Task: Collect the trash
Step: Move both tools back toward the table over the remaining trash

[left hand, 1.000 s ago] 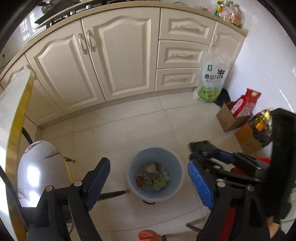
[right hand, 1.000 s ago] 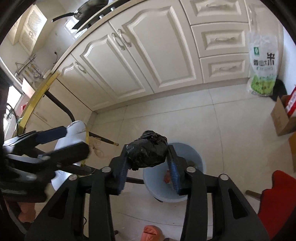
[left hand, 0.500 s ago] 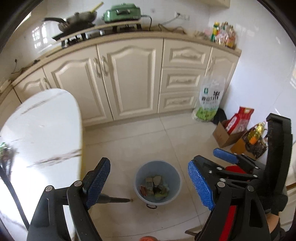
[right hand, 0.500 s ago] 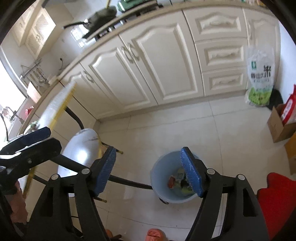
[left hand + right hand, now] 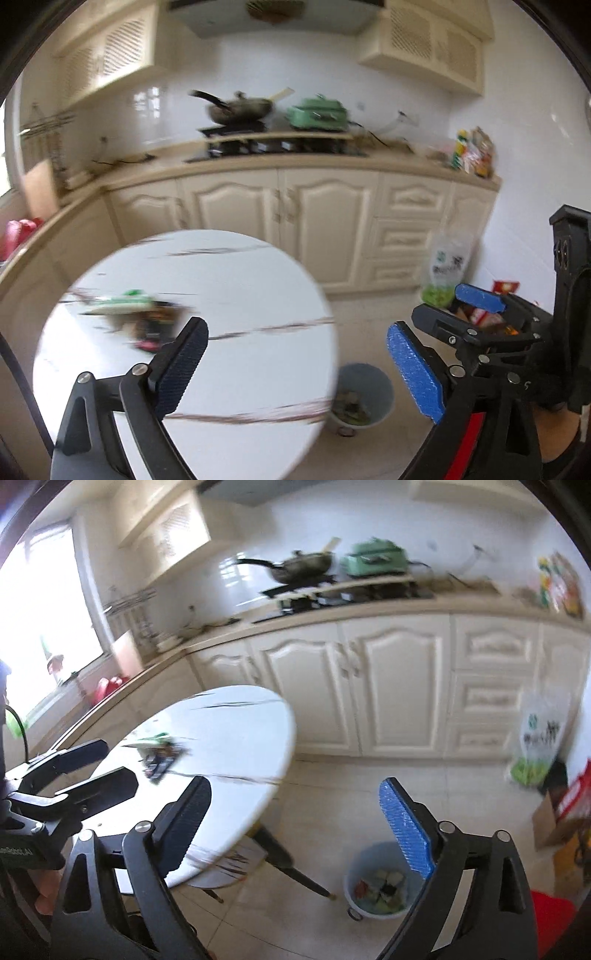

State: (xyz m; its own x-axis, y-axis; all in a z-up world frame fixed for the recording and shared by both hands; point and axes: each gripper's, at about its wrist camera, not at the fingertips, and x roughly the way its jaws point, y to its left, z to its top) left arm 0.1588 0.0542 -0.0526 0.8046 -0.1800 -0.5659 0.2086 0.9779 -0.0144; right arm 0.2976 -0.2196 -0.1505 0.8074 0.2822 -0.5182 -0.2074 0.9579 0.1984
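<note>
A pale blue trash bin (image 5: 380, 884) with several wrappers inside stands on the tiled floor; it also shows in the left wrist view (image 5: 364, 395). A blurred pile of wrappers (image 5: 136, 317) lies on the round white marble table (image 5: 236, 280), also in the right wrist view (image 5: 159, 755). My left gripper (image 5: 299, 365) is open and empty above the table's near edge. My right gripper (image 5: 303, 830) is open and empty, between table and bin. The left gripper shows at the right view's left edge (image 5: 85, 771).
Cream kitchen cabinets (image 5: 325, 225) run along the back wall, with a wok (image 5: 240, 109) and green cooker (image 5: 317, 112) on the counter. A rice bag (image 5: 445, 273) and cardboard boxes (image 5: 554, 819) stand at the right wall. Table legs (image 5: 291, 864) reach near the bin.
My right gripper opened and the black crumpled trash it held is gone from its jaws. Both grippers then lifted and tilted up from the bin toward the table; the views are motion-blurred.
</note>
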